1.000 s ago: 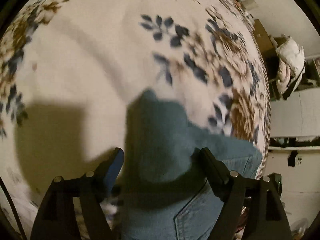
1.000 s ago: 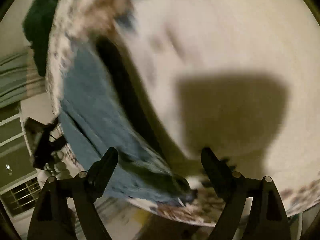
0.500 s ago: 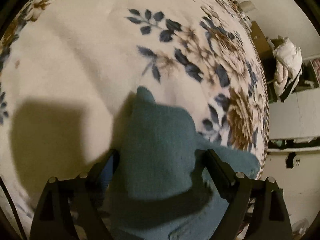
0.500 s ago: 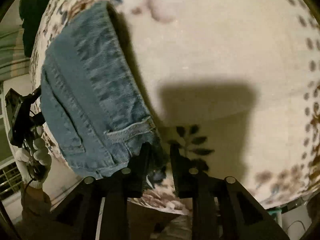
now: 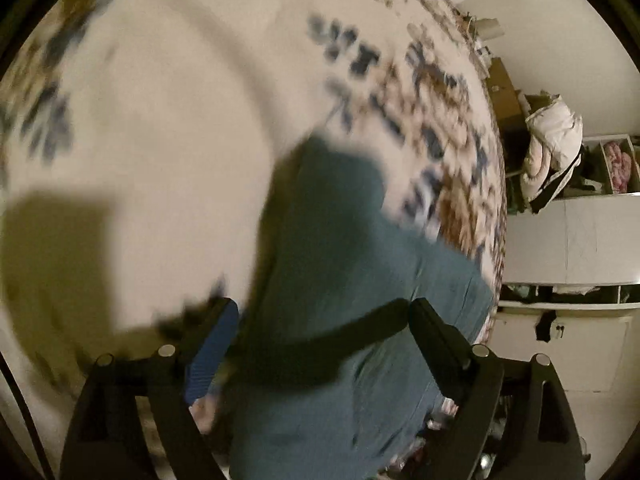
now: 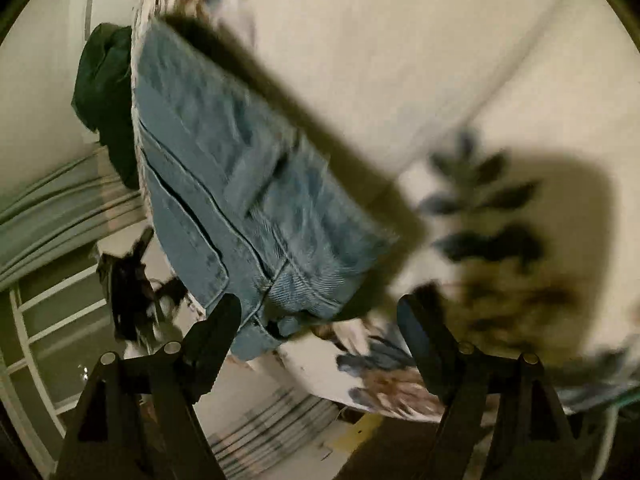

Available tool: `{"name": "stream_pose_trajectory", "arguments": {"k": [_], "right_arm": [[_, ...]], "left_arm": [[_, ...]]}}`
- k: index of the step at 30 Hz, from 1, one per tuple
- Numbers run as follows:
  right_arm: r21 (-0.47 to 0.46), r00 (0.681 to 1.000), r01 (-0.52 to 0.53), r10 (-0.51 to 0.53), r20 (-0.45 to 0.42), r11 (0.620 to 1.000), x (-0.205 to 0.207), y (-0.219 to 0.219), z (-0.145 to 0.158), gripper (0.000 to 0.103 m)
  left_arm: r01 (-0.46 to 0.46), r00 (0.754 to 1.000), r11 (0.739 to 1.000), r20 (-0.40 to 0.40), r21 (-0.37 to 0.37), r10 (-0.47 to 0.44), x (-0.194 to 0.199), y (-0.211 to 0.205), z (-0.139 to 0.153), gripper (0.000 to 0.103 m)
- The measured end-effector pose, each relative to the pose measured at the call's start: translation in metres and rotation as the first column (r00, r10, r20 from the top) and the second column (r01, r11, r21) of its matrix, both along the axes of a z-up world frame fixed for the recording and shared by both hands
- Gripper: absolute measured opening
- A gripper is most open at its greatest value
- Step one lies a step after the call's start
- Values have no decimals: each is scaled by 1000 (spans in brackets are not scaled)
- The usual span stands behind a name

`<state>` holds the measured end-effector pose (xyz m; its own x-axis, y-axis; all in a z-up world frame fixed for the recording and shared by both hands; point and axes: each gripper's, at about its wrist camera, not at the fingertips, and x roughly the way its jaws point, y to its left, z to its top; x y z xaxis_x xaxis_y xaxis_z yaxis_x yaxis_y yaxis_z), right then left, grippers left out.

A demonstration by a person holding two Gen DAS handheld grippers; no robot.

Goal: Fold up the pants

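The pants (image 6: 240, 200) lay bunched near the floral blanket's (image 5: 160, 120) edge; the left gripper (image 5: 320, 344) and the right gripper (image 6: 316, 336) both gaped wide, holding nothing (a fold seemingly just laid); next, probably, regrasping an edge.

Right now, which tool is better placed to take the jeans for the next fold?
Probably the left tool: it is open with the jeans lying between its fingers. The right tool, also open, has only their corner.
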<state>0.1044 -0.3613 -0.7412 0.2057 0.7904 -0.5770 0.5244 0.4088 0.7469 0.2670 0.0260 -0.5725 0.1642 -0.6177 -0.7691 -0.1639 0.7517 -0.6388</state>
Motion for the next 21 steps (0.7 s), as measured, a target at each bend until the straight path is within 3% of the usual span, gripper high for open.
{"name": "stream_pose_trajectory", "arguments": {"k": [4, 7, 8, 10, 13, 16, 19, 21], "right_arm": [[22, 996, 86, -86, 24, 996, 2, 23, -14, 87], [138, 974, 180, -196, 116, 974, -12, 23, 1, 87], [82, 977, 154, -164, 133, 985, -13, 26, 5, 87], [-39, 988, 119, -114, 102, 992, -18, 28, -1, 87], [31, 980, 175, -177, 92, 984, -21, 28, -12, 89], [75, 964, 208, -217, 154, 975, -14, 34, 6, 89], [-1, 968, 181, -178, 175, 983, -9, 49, 13, 89], [-44, 972, 197, -189, 139, 979, -9, 60, 5, 86]], "left_arm": [[-19, 997, 994, -75, -106, 11, -26, -2, -31, 87], [-19, 997, 988, -76, -156, 7, -34, -1, -39, 91], [-19, 997, 985, -76, -170, 6, -34, -1, -42, 94], [2, 997, 985, -70, -173, -14, -34, -4, -45, 99], [53, 997, 987, -44, -149, -60, -30, -15, -45, 103], [60, 998, 989, -26, -136, -65, -27, -17, -39, 103], [68, 998, 991, 20, -118, -66, -31, -18, -32, 92], [64, 997, 992, 41, -106, -60, -34, -17, -30, 72]]}}
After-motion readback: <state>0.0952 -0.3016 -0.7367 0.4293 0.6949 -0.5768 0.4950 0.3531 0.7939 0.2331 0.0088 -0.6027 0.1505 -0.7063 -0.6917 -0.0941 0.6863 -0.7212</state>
